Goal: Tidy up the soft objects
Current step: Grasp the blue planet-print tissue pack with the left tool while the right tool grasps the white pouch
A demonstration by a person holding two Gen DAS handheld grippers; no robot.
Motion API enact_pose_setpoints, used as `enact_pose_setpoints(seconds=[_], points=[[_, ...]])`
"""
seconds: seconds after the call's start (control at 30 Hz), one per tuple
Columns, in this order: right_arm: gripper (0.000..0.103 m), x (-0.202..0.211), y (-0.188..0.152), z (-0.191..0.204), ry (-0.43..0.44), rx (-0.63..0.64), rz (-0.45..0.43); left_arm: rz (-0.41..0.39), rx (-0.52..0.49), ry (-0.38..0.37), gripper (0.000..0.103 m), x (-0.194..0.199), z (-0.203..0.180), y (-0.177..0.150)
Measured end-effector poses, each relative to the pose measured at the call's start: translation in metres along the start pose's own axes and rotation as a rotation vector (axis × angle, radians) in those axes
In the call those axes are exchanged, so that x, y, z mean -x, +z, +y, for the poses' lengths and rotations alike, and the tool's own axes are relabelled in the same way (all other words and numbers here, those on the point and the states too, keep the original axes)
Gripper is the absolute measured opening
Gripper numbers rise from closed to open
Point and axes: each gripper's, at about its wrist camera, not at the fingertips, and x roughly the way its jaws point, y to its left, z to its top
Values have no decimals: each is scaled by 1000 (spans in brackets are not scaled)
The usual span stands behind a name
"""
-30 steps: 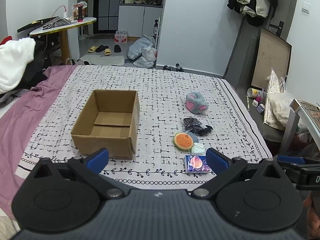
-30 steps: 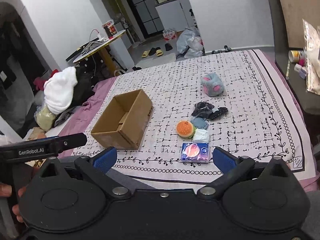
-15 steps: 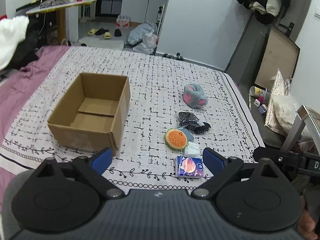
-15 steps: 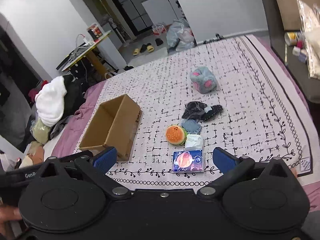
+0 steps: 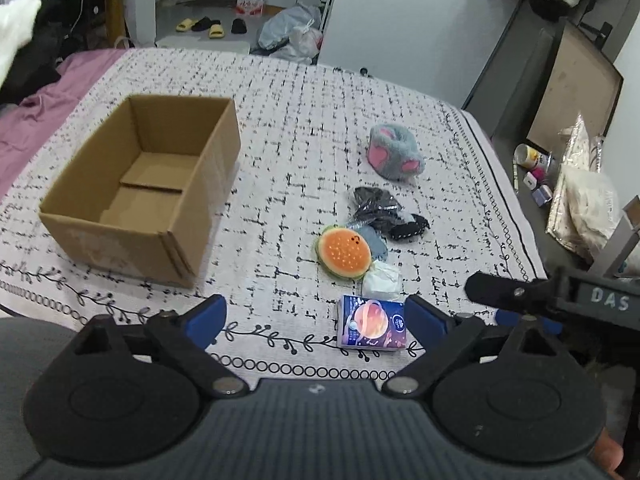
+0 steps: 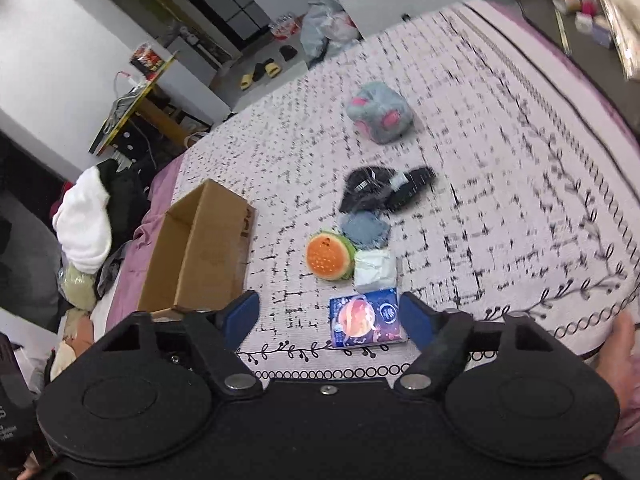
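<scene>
An open, empty cardboard box [image 5: 120,240] [image 6: 208,252] stands on the patterned bedspread at the left. To its right lie a grey-and-pink plush [image 5: 396,152] [image 6: 378,116], black fabric pieces [image 5: 380,208] [image 6: 384,188], a blue-grey cloth [image 5: 374,242] [image 6: 364,228], an orange burger plush [image 5: 344,254] [image 6: 328,260], a white packet [image 5: 382,282] [image 6: 374,268] and a blue tissue pack [image 5: 372,326] [image 6: 366,318]. My left gripper [image 5: 316,316] hovers above the near bed edge, its jaws closing on nothing. My right gripper [image 6: 328,315] hangs over the tissue pack, jaws closing, pads touching nothing.
A black bar of the right tool [image 5: 540,292] juts in at the right of the left wrist view. A purple sheet and a heap of clothes [image 6: 84,224] lie left of the box. Bottles and bags [image 5: 576,184] sit beside the bed at right.
Both grippers have come lower and closer to the objects near the bed's front edge. The right gripper's fingers have narrowed and its view has rolled; the left's narrowed slightly.
</scene>
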Motion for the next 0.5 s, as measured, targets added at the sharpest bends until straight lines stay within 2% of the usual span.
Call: enact_pose_setpoints(seconds=[0.13, 0.27, 0.5], points=[[59, -19, -3, -21, 0, -80, 31, 44, 26, 4, 92, -22, -2, -2], [58, -28, 3, -31, -26, -98, 21, 83, 22, 8, 92, -44, -9, -6], [60, -46, 11, -51, -1, -184, 57, 145, 23, 15, 92, -79, -26, -12]])
